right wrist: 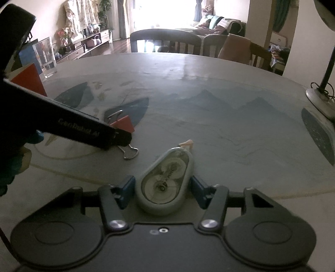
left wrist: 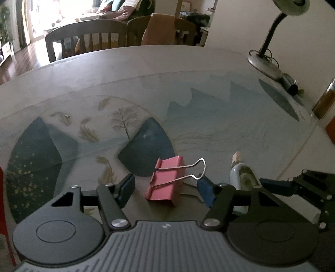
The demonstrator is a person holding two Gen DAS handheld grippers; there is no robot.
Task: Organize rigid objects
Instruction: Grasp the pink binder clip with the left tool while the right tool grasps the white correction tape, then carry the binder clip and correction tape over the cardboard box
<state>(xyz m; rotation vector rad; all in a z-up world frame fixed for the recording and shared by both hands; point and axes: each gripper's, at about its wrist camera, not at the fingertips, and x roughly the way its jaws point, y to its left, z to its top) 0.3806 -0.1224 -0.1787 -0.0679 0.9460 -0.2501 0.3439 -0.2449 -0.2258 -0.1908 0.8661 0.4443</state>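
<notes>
Dim, cool indoor light on the table (left wrist: 167,69); strong backlight from blown-out windows (right wrist: 159,12) behind the chairs (left wrist: 88,37), detail lost there. Faint sheen on the tabletop toward the far edge, soft shadows under near objects. Heavy fisheye bending at edges, dark corner vignetting, slight softness throughout.

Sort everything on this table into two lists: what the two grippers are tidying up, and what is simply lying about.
Part of the job:
- pink binder clip, between the left gripper's fingers
- correction tape dispenser, between the right gripper's fingers

Lying about:
- desk lamp
- clear glass
- red box
</notes>
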